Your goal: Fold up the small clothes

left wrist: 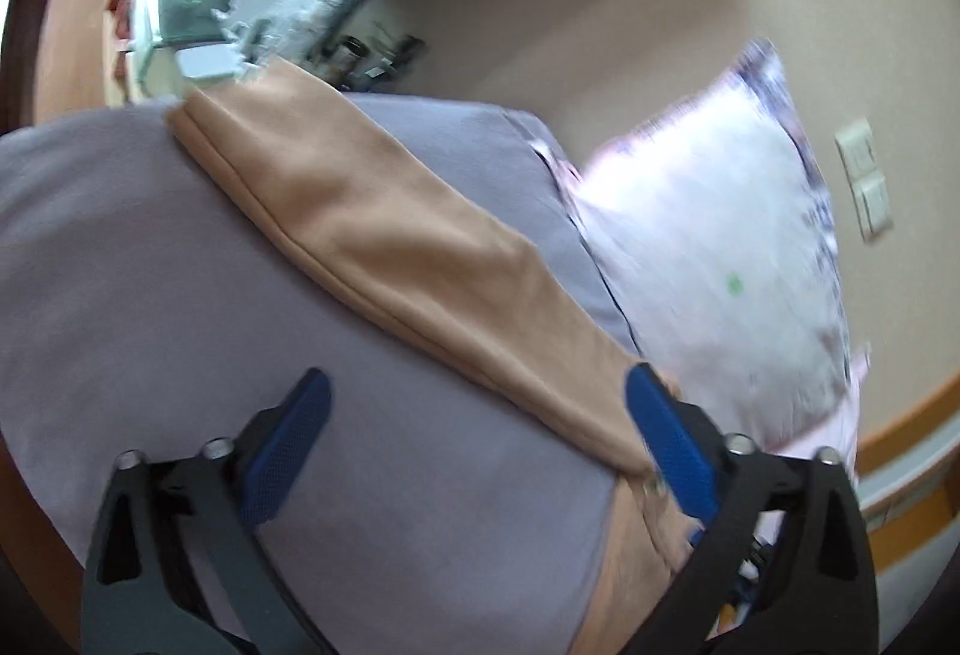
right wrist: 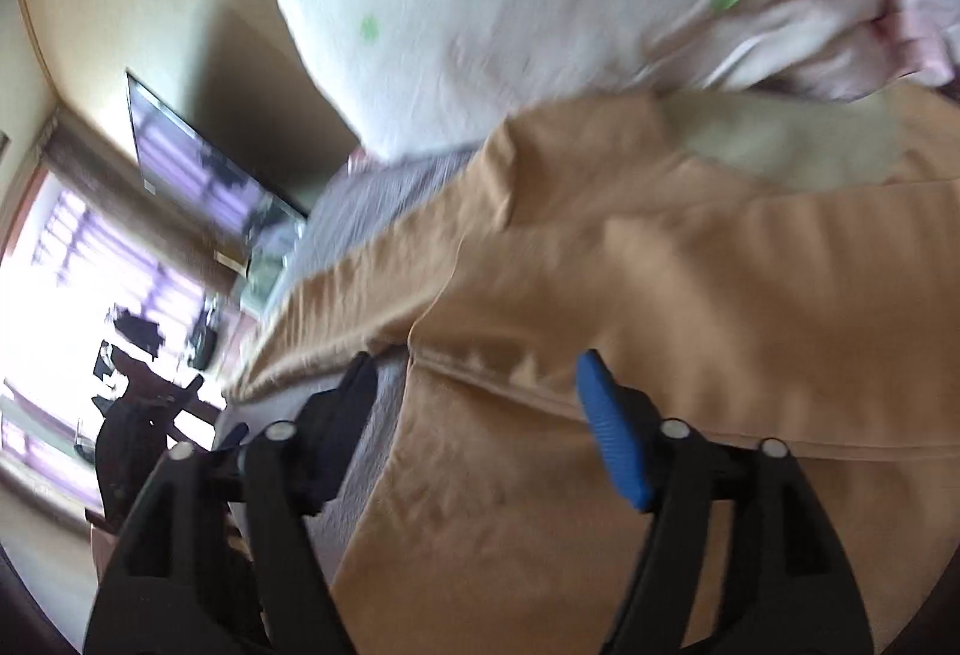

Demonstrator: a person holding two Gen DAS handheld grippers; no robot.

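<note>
Tan garment [left wrist: 384, 235] lies stretched long across the grey bed [left wrist: 150, 295] beside the pillow [left wrist: 720, 259], flat for folding, left gripper [left wrist: 474, 451] fingers wide over its near end, right gripper [right wrist: 480, 415] fingers wide above cloth, neither holding anything.

Both cameras are sitting behind their claws and looking forward along the fingers, low and close over the bed. The left wrist view is facing across the grey sheet [left wrist: 150, 265] toward the wall, tilted to one side. The right wrist view is looking from very near, also tilted, toward a bright window. Both views are sharing the tan garment [left wrist: 390, 247] and the white pillow [right wrist: 510, 6].
</note>
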